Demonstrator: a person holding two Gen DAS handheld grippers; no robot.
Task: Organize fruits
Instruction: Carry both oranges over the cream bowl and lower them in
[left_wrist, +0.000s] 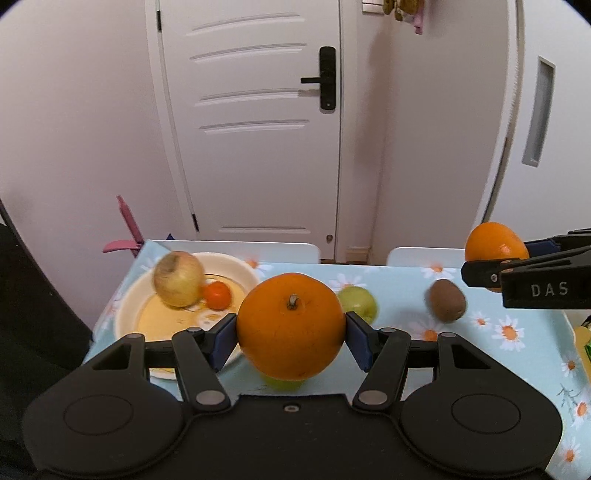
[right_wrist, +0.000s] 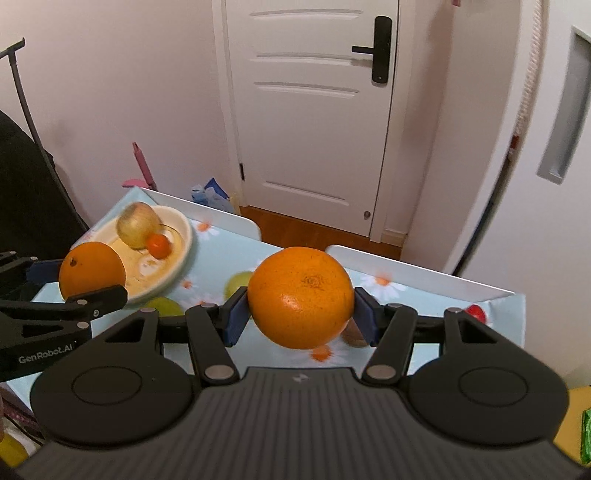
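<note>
My left gripper (left_wrist: 291, 332) is shut on a large orange (left_wrist: 291, 326) and holds it above the table, just right of the cream plate (left_wrist: 127, 306). The plate holds a yellowish apple (left_wrist: 178, 279) and a small tangerine (left_wrist: 217, 294). My right gripper (right_wrist: 300, 314) is shut on a second orange (right_wrist: 300, 297), held above the table's right part. In the left wrist view it shows at the right edge (left_wrist: 496, 247). Two green apples (left_wrist: 357, 302) (left_wrist: 282, 382) and a kiwi (left_wrist: 446, 300) lie on the cloth.
The table has a light-blue daisy-print cloth (left_wrist: 517, 354). White chair backs (left_wrist: 236, 249) stand along its far edge. A small red fruit (right_wrist: 475, 313) sits at the table's far right. A white door (left_wrist: 258, 122) and a pink object (left_wrist: 127, 229) are behind.
</note>
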